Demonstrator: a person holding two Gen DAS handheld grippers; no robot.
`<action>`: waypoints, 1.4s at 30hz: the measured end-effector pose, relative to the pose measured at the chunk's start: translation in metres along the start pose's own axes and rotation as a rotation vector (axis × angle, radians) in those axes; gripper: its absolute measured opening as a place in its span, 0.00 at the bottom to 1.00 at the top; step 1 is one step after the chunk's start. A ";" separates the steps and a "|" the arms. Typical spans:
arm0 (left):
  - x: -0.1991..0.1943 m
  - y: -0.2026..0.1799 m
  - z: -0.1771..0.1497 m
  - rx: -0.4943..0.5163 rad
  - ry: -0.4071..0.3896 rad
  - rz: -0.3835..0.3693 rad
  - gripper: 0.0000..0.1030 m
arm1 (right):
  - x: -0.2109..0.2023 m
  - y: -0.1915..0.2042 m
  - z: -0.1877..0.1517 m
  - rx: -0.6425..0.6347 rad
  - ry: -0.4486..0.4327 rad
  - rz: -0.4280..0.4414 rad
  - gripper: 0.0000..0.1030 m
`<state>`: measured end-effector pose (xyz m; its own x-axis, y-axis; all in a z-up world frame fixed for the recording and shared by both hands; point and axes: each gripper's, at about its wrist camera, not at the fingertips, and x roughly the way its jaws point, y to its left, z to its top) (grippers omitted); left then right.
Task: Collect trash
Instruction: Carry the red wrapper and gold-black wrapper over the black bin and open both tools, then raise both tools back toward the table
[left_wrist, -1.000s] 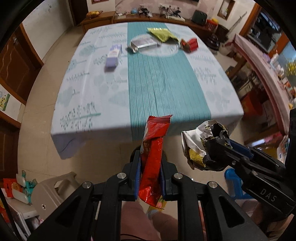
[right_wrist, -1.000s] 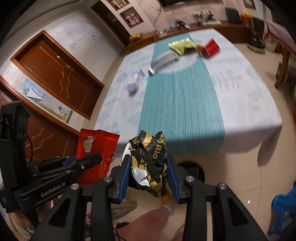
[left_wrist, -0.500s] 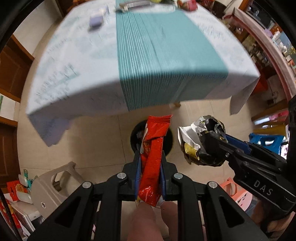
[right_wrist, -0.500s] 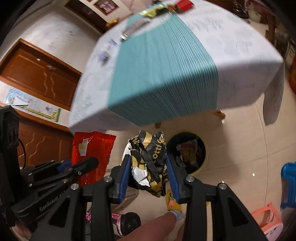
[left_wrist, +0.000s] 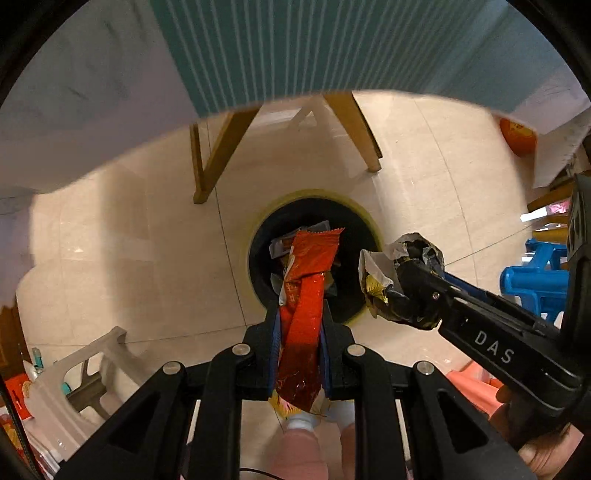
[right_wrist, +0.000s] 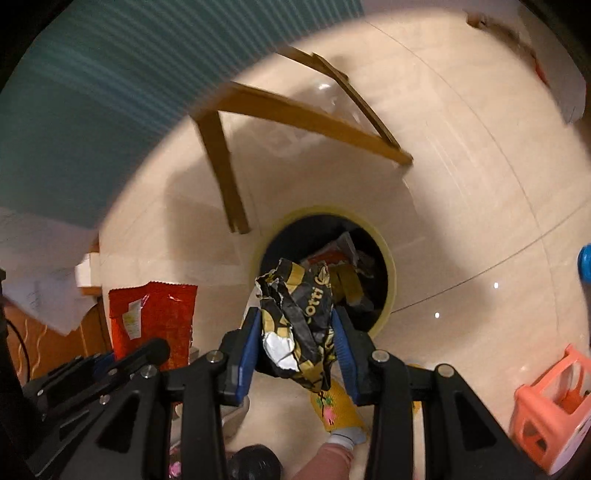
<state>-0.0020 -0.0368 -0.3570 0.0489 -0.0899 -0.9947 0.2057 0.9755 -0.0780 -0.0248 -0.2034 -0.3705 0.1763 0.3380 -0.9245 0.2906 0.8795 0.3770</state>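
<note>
Clamping wrappers, left gripper (left_wrist: 298, 334) red wrapper (left_wrist: 308, 284), right gripper (right_wrist: 297, 341) black wrapper (right_wrist: 301, 317), over wrapper-filled bin (left_wrist: 369, 221)

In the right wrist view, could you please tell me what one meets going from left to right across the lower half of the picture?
Red wrapper in the left gripper → black-and-gold wrapper in the right gripper → trash bin → orange stool.
</note>
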 end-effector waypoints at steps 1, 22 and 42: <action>0.008 0.001 0.001 0.000 0.005 0.000 0.15 | 0.009 -0.003 0.000 0.011 0.001 -0.001 0.38; 0.050 0.017 0.029 -0.018 -0.011 0.045 0.80 | 0.064 -0.013 0.021 0.094 -0.007 -0.032 0.58; 0.026 0.027 0.025 -0.064 -0.022 0.045 0.83 | 0.051 -0.002 0.014 0.021 -0.012 -0.076 0.59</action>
<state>0.0288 -0.0176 -0.3838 0.0786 -0.0496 -0.9957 0.1400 0.9894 -0.0382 -0.0037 -0.1926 -0.4175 0.1642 0.2665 -0.9497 0.3237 0.8949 0.3071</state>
